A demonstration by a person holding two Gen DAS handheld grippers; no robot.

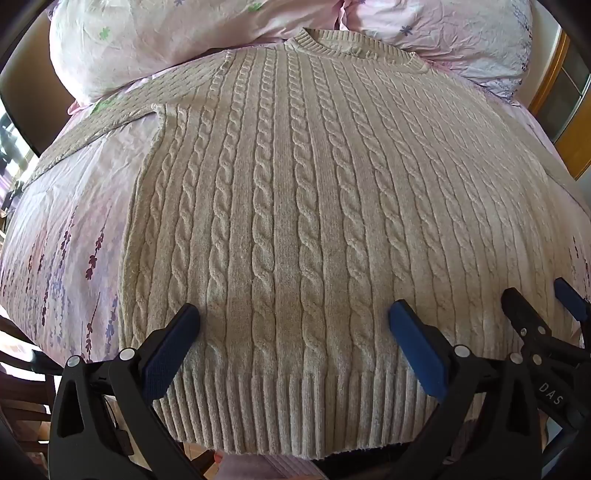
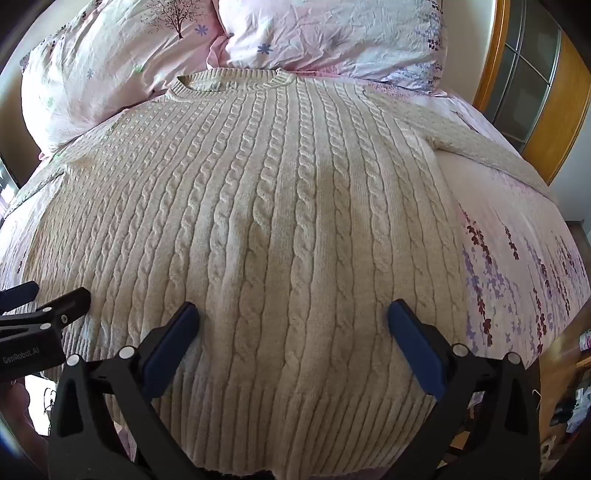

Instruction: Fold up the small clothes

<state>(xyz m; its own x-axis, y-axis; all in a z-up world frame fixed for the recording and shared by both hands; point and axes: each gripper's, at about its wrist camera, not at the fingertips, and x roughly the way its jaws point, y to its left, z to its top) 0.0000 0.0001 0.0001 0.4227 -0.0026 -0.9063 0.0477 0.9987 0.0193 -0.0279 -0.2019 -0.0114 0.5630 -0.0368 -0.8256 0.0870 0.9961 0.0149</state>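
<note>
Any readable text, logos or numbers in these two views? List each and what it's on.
"DAS" – white letters on the black body of the right gripper, seen at the right edge of the left wrist view.
"GenRobot.AI" – pale letters on the black body of the left gripper, seen at the left edge of the right wrist view.
Nothing readable on the sweater, the bedsheet or the pillows: only flower prints.

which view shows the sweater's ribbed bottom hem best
The left wrist view. The hem of the sweater runs nearly whole between the open left gripper, its lower edge visible. In the right wrist view the hem is partly cut off by the frame's bottom edge.
</note>
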